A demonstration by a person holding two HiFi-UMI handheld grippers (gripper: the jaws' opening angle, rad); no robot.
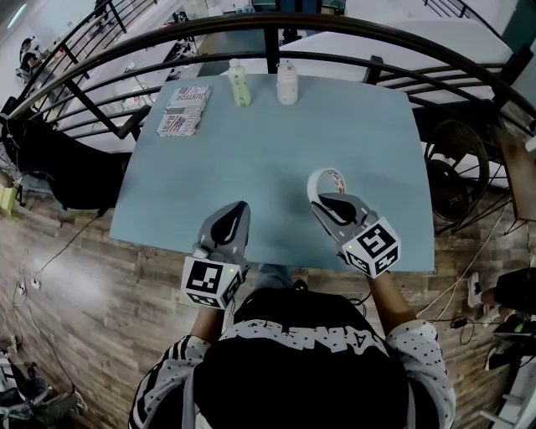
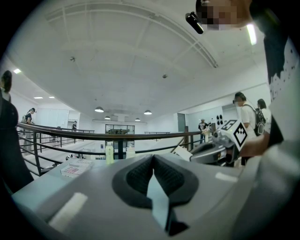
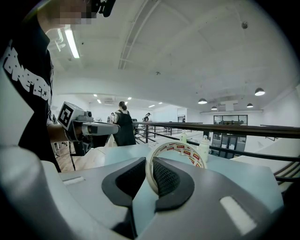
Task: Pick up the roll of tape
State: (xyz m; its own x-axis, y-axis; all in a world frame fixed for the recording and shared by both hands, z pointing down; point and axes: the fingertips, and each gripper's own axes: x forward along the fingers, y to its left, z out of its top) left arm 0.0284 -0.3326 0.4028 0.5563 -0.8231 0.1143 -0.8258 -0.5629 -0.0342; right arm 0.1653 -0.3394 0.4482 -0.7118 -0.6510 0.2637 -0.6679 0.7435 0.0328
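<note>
Sensibly, you pinched the likely light, stiff roll of tape (image 3: 186,150) by its wall with your right gripper (image 1: 329,203), left gripper (image 1: 238,211) closed, empty.

- A pale blue table (image 1: 268,159) lies under and ahead of the left gripper (image 1: 237,211) and the right gripper (image 1: 333,203).
- A pale green bottle (image 1: 239,84) and a whitish bottle (image 1: 287,82) stand upright near each other at the table's far edge, well ahead of both grippers.
- Two flat packets (image 1: 183,111) with red and blue print lie close together at the far corner, ahead and left of the left gripper.
- A curved black railing (image 1: 335,23) runs beyond the bottles.
- A wood-plank floor (image 1: 92,293) with thin cables (image 1: 50,255) spreads out left of the left gripper.
- A round dark chair (image 1: 456,172) stands off the table's edge, right of the right gripper.
- A person in a dark top (image 3: 123,124) stands far off, beyond the left gripper in the right gripper view.
</note>
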